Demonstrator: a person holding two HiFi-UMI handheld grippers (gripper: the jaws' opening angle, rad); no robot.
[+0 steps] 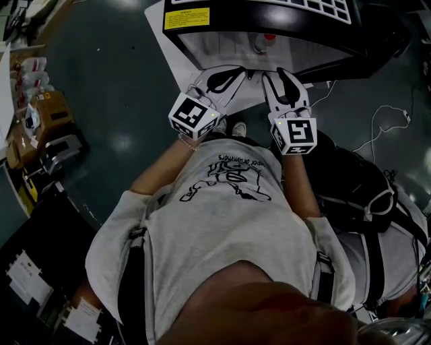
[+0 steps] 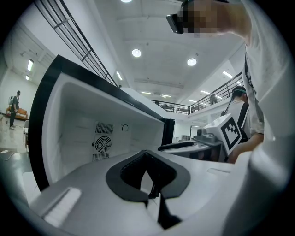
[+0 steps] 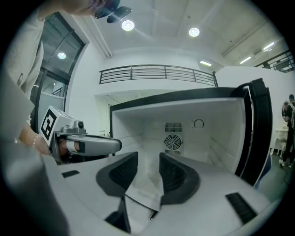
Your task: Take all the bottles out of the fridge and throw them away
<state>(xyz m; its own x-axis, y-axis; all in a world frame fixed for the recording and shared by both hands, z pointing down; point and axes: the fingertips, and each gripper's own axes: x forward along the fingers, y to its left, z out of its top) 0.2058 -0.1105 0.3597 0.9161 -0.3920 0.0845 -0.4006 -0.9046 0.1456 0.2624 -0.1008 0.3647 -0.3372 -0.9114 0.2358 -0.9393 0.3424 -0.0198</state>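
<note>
The fridge stands open in front of me, its white inside bare in both gripper views, with a fan grille on the back wall. In the head view a small clear bottle with a red cap seems to stand just inside the opening. My left gripper hovers before the opening with its dark pads meeting at the tips, shut on nothing. My right gripper is beside it, open, with only the fridge floor showing through the gap.
A white sheet lies on the dark floor under the fridge front. Cardboard boxes and clutter line the left side. A black backpack and a white cable lie to the right. A yellow label is on the fridge top.
</note>
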